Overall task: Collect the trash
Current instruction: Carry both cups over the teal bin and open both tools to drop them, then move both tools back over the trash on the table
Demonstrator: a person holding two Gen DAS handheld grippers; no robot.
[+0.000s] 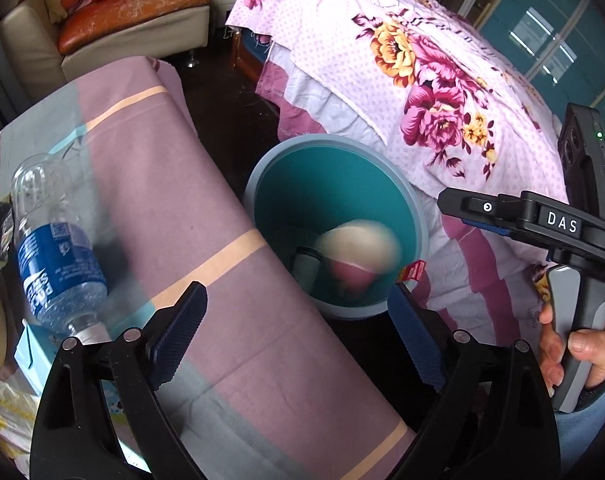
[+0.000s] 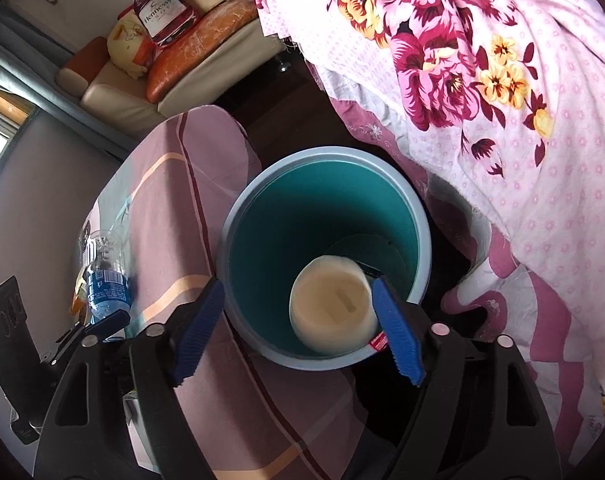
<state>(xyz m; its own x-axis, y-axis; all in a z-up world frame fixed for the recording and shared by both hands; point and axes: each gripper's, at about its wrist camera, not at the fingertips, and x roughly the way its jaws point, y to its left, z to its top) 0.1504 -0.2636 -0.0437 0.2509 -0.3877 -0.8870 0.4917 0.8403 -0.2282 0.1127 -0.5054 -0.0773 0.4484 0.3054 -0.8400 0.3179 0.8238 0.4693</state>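
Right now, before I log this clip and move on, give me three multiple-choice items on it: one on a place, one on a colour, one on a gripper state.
1. Where does the plastic water bottle lie?
A. in the bin
B. on the cloth-covered table
C. on the sofa

2. What colour is the inside of the trash bin?
A. teal
B. red
C. white

3. How does the right gripper stand over the bin?
A. shut on the bottle
B. shut on nothing
C. open, holding nothing

Answers:
1 B, the bottle rests on its side on the striped tablecloth.
2 A, the inner wall shows teal under a pale blue rim.
3 C, its fingers stand wide apart, with the blurred cream cup down in the bin beyond them.
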